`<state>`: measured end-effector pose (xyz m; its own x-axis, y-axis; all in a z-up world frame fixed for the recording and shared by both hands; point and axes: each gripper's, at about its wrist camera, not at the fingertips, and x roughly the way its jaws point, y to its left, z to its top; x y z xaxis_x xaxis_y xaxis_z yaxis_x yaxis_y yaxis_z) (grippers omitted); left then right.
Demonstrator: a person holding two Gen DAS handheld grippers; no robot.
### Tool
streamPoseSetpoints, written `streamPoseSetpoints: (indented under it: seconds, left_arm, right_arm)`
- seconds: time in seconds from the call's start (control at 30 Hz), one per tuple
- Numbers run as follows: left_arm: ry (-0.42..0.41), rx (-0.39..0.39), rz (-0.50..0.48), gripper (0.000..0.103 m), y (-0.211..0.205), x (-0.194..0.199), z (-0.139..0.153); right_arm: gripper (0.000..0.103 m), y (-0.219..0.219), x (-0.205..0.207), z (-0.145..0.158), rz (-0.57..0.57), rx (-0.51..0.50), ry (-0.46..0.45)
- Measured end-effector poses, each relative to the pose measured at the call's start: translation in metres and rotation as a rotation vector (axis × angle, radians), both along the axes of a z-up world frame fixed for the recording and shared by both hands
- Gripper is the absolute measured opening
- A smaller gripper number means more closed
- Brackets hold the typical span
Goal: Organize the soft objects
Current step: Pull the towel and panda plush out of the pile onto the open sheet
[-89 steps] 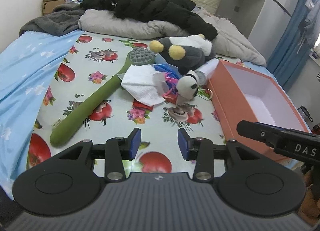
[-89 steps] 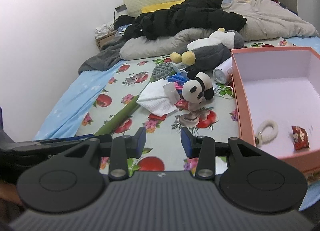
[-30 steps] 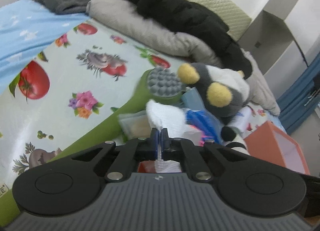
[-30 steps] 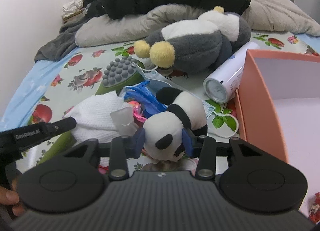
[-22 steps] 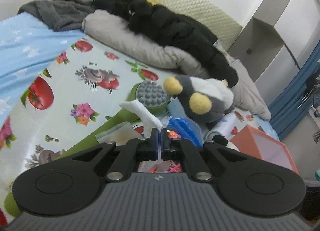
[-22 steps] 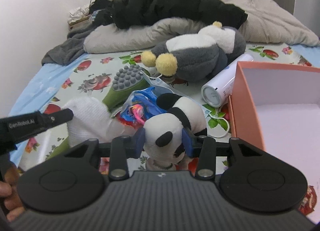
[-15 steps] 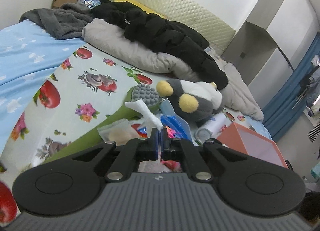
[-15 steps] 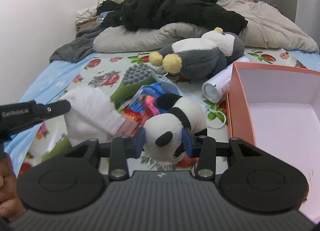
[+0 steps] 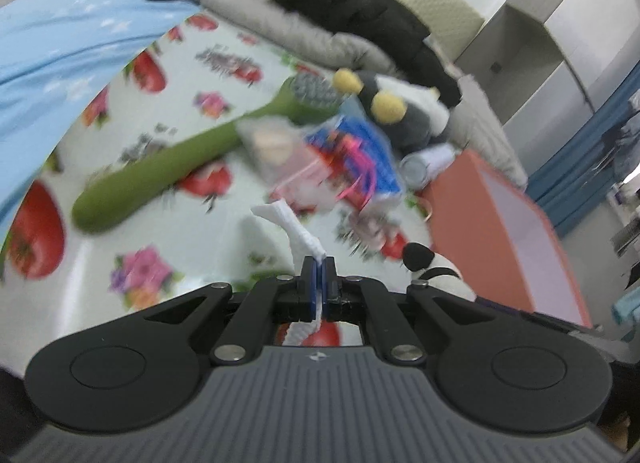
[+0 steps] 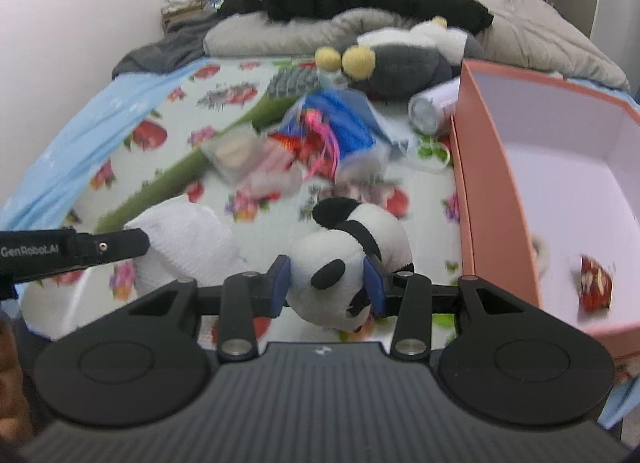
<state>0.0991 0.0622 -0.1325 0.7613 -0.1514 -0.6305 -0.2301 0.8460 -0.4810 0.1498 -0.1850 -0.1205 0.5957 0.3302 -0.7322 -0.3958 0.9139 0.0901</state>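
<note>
My left gripper (image 9: 319, 263) is shut on a white cloth (image 9: 297, 231) and holds it above the fruit-print bed sheet; the cloth hangs as a white bundle in the right wrist view (image 10: 188, 247). My right gripper (image 10: 326, 277) is shut on a small panda plush (image 10: 348, 259), lifted off the bed just left of the orange box (image 10: 492, 199). The panda's head also shows in the left wrist view (image 9: 434, 263). A large grey penguin plush (image 10: 404, 55) lies at the back.
The orange box holds a red packet (image 10: 596, 283) and a white ring. A green long-handled massager (image 9: 168, 167), a blue bag with pink strings (image 10: 340, 131), a clear pouch (image 10: 240, 151) and a white bottle (image 10: 432, 103) lie on the sheet. Dark clothes and grey bedding are piled behind.
Both grippers have pulled back and up from the pile, each carrying its object. The cloth came off the clutter and uncovered the pouch. The panda moved toward the box's near end.
</note>
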Motion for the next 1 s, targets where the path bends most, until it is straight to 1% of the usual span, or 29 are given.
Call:
streamPoseSetpoints:
  seconds: [0.07, 0.13, 0.23, 0.3, 0.33, 0.37, 0.43, 0.5, 0.57, 0.7, 0.83, 0.97, 1.0]
  left_arm:
    - [0.029, 0.010, -0.002, 0.003, 0.000, -0.010, -0.007]
    - [0.067, 0.011, -0.028, 0.003, 0.003, -0.014, -0.016]
    - [0.130, 0.020, -0.069, 0.004, 0.005, -0.017, -0.029]
    - [0.152, 0.035, -0.082, 0.006, 0.006, -0.018, -0.033]
    - [0.172, 0.040, -0.086, 0.018, 0.007, -0.019, -0.034]
    - [0.186, 0.043, -0.089, 0.035, 0.008, -0.017, -0.036]
    - [0.207, 0.049, -0.098, 0.056, 0.010, -0.017, -0.037]
    - [0.210, 0.068, -0.092, 0.058, 0.010, -0.016, -0.035]
    - [0.197, 0.088, -0.099, 0.059, 0.009, -0.016, -0.032]
    - [0.205, 0.106, -0.123, 0.061, 0.008, -0.008, -0.032]
    - [0.198, 0.153, -0.158, 0.061, 0.002, 0.001, -0.033]
    - [0.207, 0.175, -0.198, 0.062, -0.003, 0.009, -0.038]
    - [0.206, 0.182, -0.210, 0.063, -0.004, 0.010, -0.039]
  right_arm:
    - [0.044, 0.000, -0.006, -0.005, 0.004, -0.017, 0.010]
    - [0.044, -0.002, -0.011, -0.009, 0.001, -0.028, 0.021]
    - [0.044, -0.005, -0.016, -0.014, -0.019, -0.018, 0.035]
    - [0.046, -0.007, -0.017, -0.016, -0.028, -0.003, 0.045]
    - [0.047, -0.009, -0.017, -0.017, -0.038, 0.012, 0.053]
    - [0.047, -0.012, -0.017, -0.018, -0.052, 0.034, 0.071]
    - [0.056, -0.017, -0.016, -0.022, -0.085, 0.068, 0.114]
    - [0.067, -0.022, -0.017, -0.024, -0.131, 0.112, 0.129]
    - [0.070, -0.028, -0.018, -0.027, -0.175, 0.166, 0.130]
    - [0.070, -0.028, -0.012, -0.034, -0.210, 0.203, 0.167]
    - [0.070, -0.025, -0.003, -0.042, -0.241, 0.256, 0.206]
    - [0.069, -0.021, 0.004, -0.051, -0.264, 0.257, 0.224]
    - [0.067, -0.022, 0.005, -0.052, -0.263, 0.263, 0.228]
